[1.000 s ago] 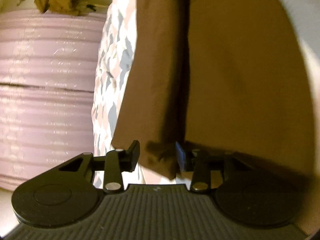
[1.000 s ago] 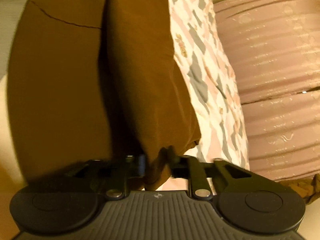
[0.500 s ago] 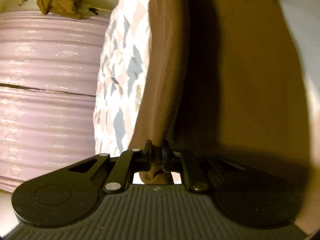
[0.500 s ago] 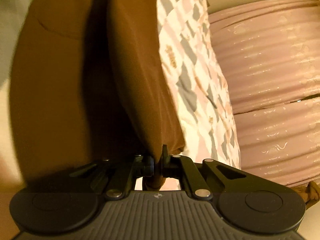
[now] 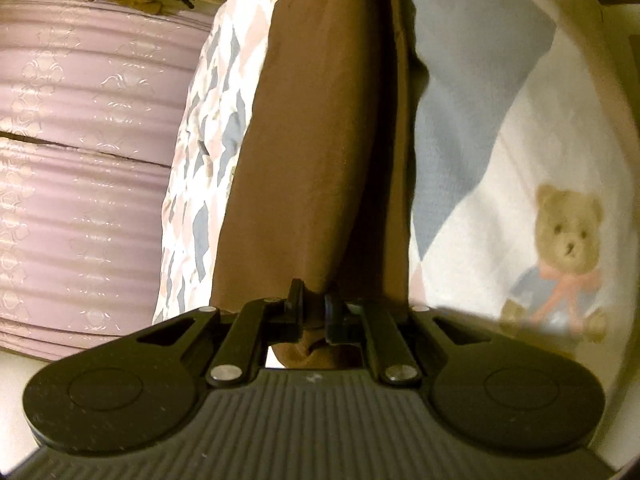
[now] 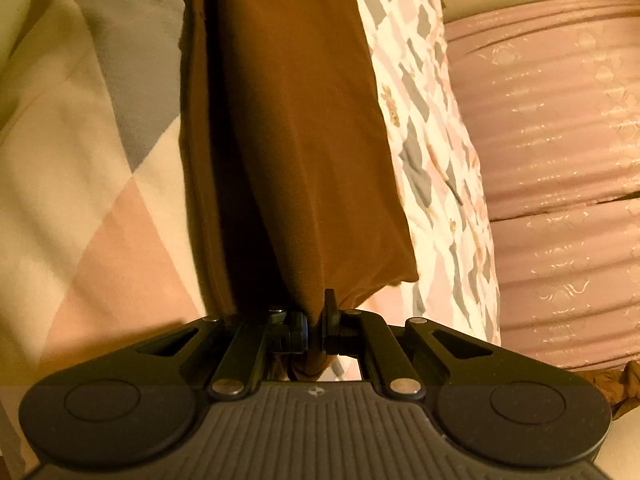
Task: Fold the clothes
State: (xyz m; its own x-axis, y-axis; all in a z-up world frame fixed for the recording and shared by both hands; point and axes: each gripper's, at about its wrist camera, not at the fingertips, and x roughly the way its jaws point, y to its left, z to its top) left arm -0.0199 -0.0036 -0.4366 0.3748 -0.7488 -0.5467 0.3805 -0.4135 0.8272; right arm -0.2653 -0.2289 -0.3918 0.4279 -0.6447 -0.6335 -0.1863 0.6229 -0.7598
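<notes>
Both hand-held grippers now pinch the brown garment (image 5: pixel 320 152) that, a second ago, lay between their spread fingers. The left hand-held gripper (image 5: pixel 311 312) has pressed together on a bunched bottom corner of the cloth, and the right hand-held gripper (image 6: pixel 314 326) has done the same on its own corner, a tuft of fabric poking back through each pair of fingers.

The garment has also come away from the bed. Where brown cloth filled each view a moment earlier, the checked bedspread (image 5: pixel 460 128) and its printed teddy bear (image 5: pixel 568 236) now show beside it, and the fabric runs off from the grippers in a long, narrow, doubled band. A patterned quilt (image 6: pixel 432 152) and a pink ribbed headboard (image 6: pixel 560 120) sit on the far side.

With two corners secured and the cloth seemingly lifted taut, the fold looks under way: the held edge appears ready to be carried over, though the blur makes the garment's far end hard to read.
</notes>
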